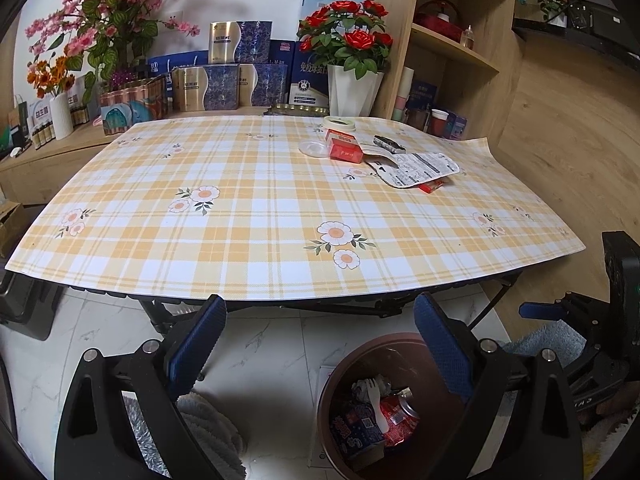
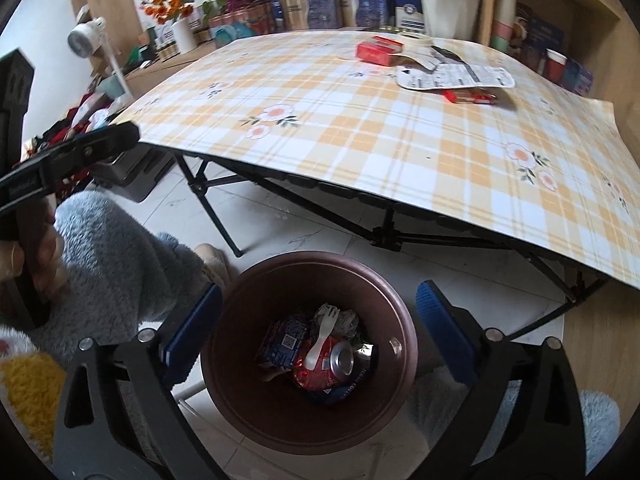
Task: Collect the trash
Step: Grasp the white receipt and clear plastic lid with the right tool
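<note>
A brown trash bin stands on the floor by the table's near edge; it also shows in the left wrist view. Inside lie a crushed red can, a white plastic fork and a blue wrapper. My right gripper is open and empty right above the bin. My left gripper is open and empty, left of the bin, below the table edge. On the table's far right lie red boxes, a clear lid, a paper cup, a printed white pouch and a small red wrapper.
The folding table carries a yellow plaid cloth. A shelf behind holds boxes and a white pot of red roses. A wooden shelving unit stands at the right. Fluffy slippers and white marble floor are below.
</note>
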